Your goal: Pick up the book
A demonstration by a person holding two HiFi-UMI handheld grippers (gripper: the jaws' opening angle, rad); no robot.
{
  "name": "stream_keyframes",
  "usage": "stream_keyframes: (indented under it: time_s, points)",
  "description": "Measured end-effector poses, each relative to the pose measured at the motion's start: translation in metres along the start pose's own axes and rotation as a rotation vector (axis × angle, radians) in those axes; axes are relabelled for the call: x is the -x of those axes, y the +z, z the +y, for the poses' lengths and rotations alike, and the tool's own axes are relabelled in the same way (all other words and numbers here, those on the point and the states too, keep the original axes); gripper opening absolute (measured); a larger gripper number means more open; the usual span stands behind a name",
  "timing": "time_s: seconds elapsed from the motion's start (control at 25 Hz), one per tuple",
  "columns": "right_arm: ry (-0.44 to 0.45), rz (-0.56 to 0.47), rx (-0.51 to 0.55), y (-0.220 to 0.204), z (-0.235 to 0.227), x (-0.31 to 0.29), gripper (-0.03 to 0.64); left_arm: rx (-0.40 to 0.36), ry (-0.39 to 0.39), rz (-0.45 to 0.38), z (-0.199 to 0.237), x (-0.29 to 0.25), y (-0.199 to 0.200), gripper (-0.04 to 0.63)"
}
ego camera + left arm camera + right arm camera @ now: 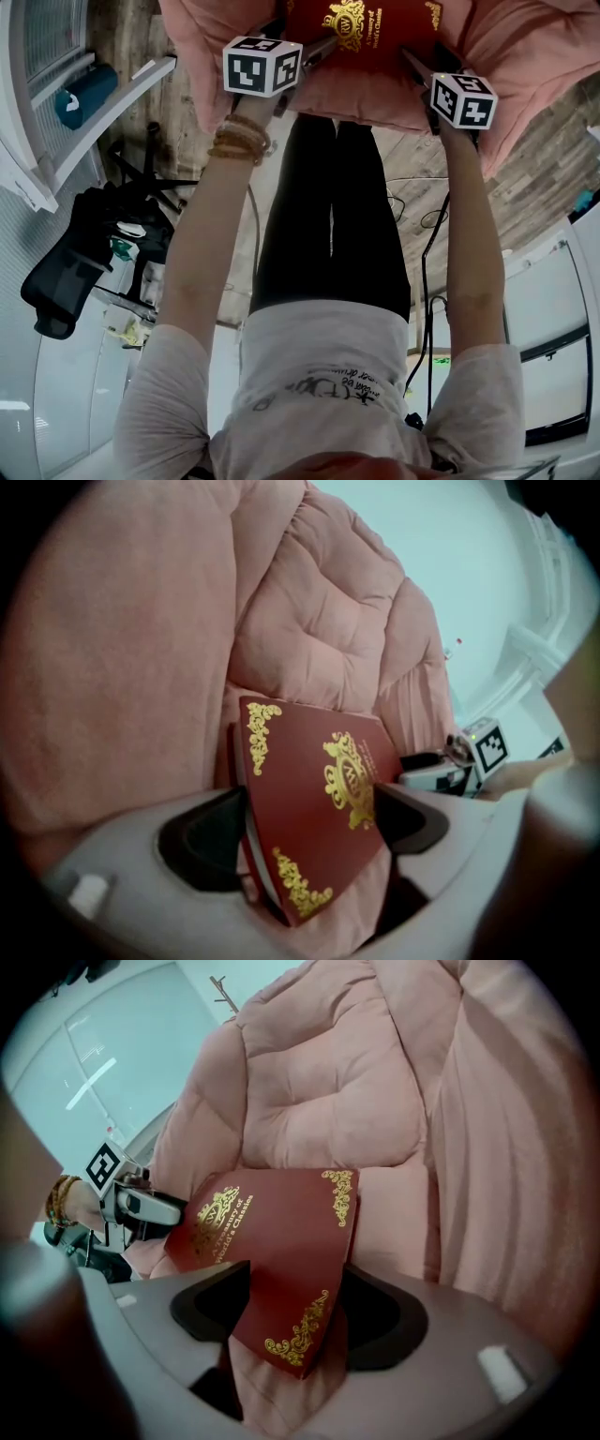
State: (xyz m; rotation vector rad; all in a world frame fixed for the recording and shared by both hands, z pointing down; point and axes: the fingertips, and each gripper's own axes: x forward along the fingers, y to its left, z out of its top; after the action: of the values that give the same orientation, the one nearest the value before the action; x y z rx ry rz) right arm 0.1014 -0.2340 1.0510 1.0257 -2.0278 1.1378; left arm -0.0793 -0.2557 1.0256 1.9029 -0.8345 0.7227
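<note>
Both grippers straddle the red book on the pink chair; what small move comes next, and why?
Probably close both jaws: the left gripper and right gripper stand open, each with a corner of the book between its jaws, nothing gripped yet.

The book (375,28) lies on the seat cushion (361,94) of an armchair (525,56), in front of its backrest (328,621). The left gripper (309,829) straddles the book's near left corner and the right gripper (295,1312) its near right corner, each with its jaws apart. The person's legs (333,216) stand just before the seat. An office chair (66,272) stands well apart to the left.
</note>
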Motion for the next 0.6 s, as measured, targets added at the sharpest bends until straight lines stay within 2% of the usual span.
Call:
stream_keyframes:
  time_s: [0.28,0.6]
  points:
    - [-0.001,-0.025,-0.031,0.003,0.002,0.004,0.298,-0.038,0.033,-0.011,-0.004,0.001,0.000,0.430]
    - [-0.010,-0.065,-0.036,0.012,0.008,0.025,0.288,-0.015,0.033,-0.057,-0.015,0.008,0.013,0.436]
